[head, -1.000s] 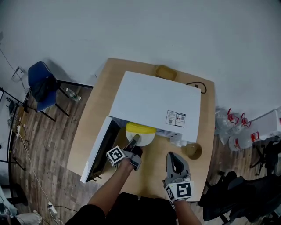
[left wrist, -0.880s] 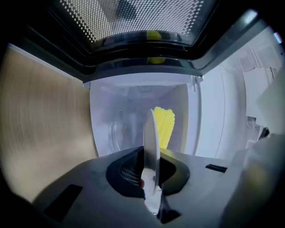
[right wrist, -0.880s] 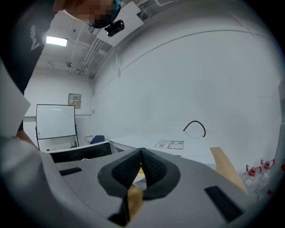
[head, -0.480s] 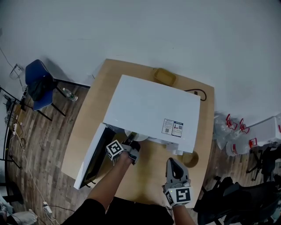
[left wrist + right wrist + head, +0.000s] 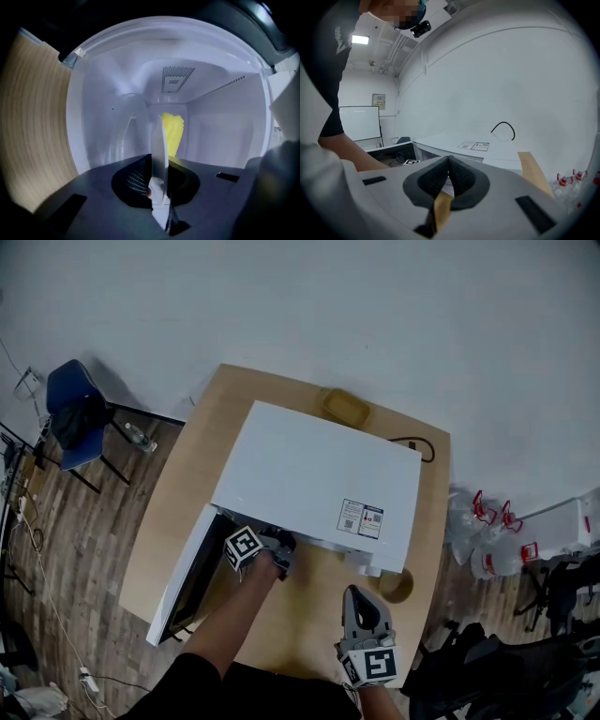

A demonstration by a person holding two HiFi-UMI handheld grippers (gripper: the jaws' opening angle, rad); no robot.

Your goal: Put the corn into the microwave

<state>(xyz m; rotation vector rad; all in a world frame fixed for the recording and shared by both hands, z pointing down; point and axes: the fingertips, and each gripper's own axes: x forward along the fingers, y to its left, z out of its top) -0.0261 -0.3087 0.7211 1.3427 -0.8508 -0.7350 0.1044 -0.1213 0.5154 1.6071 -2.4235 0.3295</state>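
Two grippers show in the head view, and the left gripper (image 5: pixel 279 543) reaches into the open microwave (image 5: pixel 319 470). In the left gripper view its jaws are clamped on the rim of the stiff plate (image 5: pixel 158 145), with the corn (image 5: pixel 172 131) on it inside the cavity; we judge the corn light and likely to roll, so the plate should be kept level. In the right gripper view the right gripper (image 5: pixel 449 161) is closed on nothing.

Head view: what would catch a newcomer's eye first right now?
The big white microwave fills the middle of the wooden table, its door swung open to the left. The left gripper reaches into the cavity, shut on the rim of a white dish carrying yellow corn. The right gripper hangs shut and empty at the table's near side.
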